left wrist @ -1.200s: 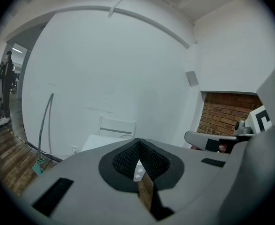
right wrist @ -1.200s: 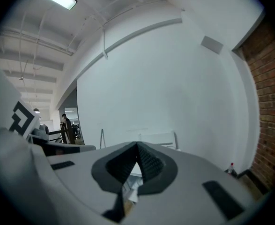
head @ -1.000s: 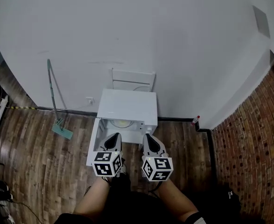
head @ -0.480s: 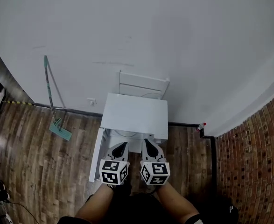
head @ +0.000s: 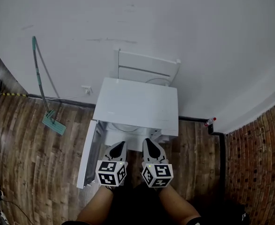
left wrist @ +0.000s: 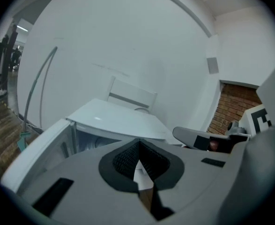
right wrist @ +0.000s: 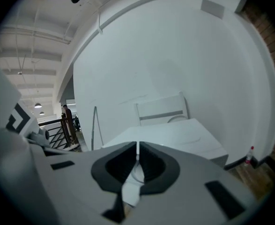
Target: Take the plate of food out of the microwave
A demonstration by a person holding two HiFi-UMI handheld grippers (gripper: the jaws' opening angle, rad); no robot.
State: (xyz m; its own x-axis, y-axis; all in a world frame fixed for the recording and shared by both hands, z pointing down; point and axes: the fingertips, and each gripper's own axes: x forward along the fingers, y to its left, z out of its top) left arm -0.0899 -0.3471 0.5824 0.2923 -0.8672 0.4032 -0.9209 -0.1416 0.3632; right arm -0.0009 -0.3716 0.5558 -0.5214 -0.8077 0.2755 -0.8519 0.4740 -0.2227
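Approach step: left gripper [head: 119,146] and right gripper [head: 148,143], jaws closed, empty, just before open microwave [head: 137,104]; next, probably opening jaws for plate inside.

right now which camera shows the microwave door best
The head view: the microwave door shows at full length from above, swung open to the left. The left gripper view catches only the door's top edge; the right gripper view shows none of it.
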